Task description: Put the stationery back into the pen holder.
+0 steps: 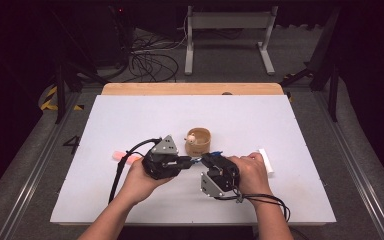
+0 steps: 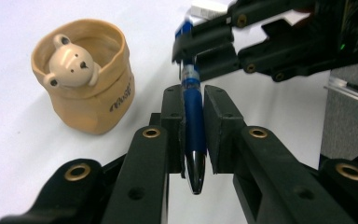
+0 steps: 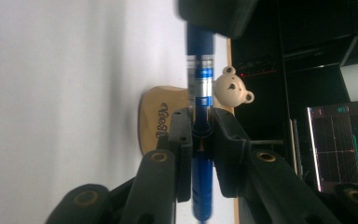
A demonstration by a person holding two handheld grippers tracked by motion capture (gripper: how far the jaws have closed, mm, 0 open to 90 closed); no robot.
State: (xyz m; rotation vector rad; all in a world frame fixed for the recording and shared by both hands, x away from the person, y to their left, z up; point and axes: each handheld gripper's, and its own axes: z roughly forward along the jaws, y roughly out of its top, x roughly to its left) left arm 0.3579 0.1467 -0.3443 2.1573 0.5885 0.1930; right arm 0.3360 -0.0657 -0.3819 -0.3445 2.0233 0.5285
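Pen (image 2: 194, 123): slim blue barrel, glossy dark tip, clear banded section toward the other end; held level above the white table (image 1: 130, 120), spanning both grippers. Left gripper (image 2: 194, 122): black jaws clenched on the blue barrel. Right gripper (image 3: 200, 140): jaws clamped on the pen's far end. Cup (image 2: 86, 79): tan, soft-looking, wrinkled rim, round bear head on its edge; just behind the grippers. White stick (image 1: 266, 160): beside the right hand. Pink item (image 1: 120, 156): left of the left hand.
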